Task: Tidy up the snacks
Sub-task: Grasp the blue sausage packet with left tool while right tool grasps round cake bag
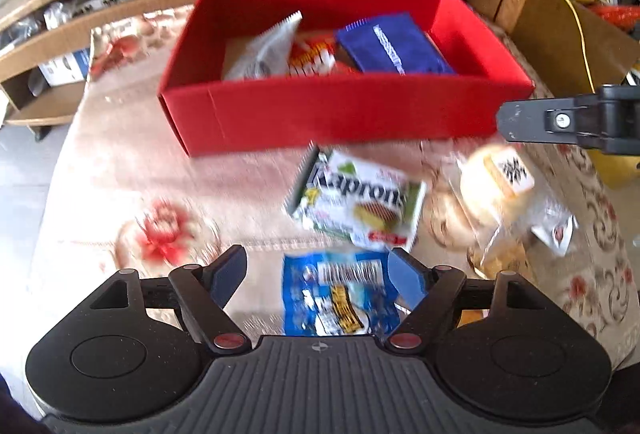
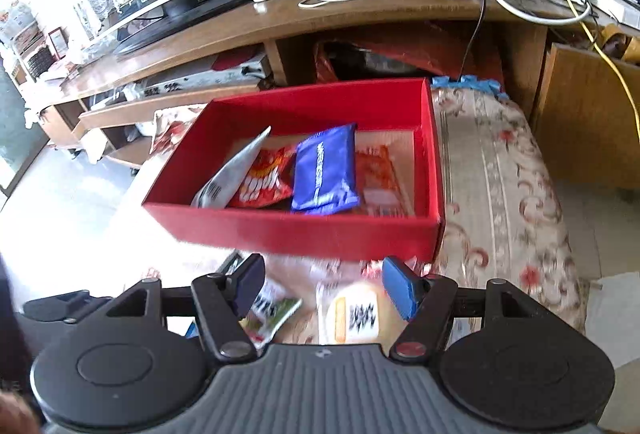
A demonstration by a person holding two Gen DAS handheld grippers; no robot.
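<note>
**Both grippers over the loose snacks, red box part filled**

Here is the left gripper (image 1: 316, 274), jaws spread wide, tilted down over a blue packet (image 1: 340, 298) that lies flat on the floral cloth (image 1: 120, 173). The packet sits between the blue pads (image 1: 408, 282), but whether the right-hand pad touches its edge is hard to tell through the blur; the left-hand pad is clearly apart from it. Nothing is gripped.

Just beyond the blue packet lies a green-and-white wafer pack (image 1: 356, 201), tilted, near the front wall of the red box (image 1: 340, 113). To its right sits a bun in clear wrap (image 1: 496, 181) with a printed label on top.

Across to the right gripper (image 2: 322, 286): jaws partly open, hanging above that same bun (image 2: 352, 314), with the wafer pack (image 2: 272, 314) below its left finger. The pads (image 2: 400, 294) do not seem to press on anything; it holds nothing. In the left view its black finger tip pokes in from the right edge (image 1: 568, 121).

The red box (image 2: 300, 230) stands on the cloth (image 2: 500, 193) in front of a wooden TV stand (image 2: 280, 21). Inside it: a silver pouch (image 2: 232, 173) propped up at the left, a red packet (image 2: 264, 181) beside it, a dark blue pack (image 2: 324, 169) lying over the middle, and an orange packet (image 2: 380, 177) flat at the right.
</note>
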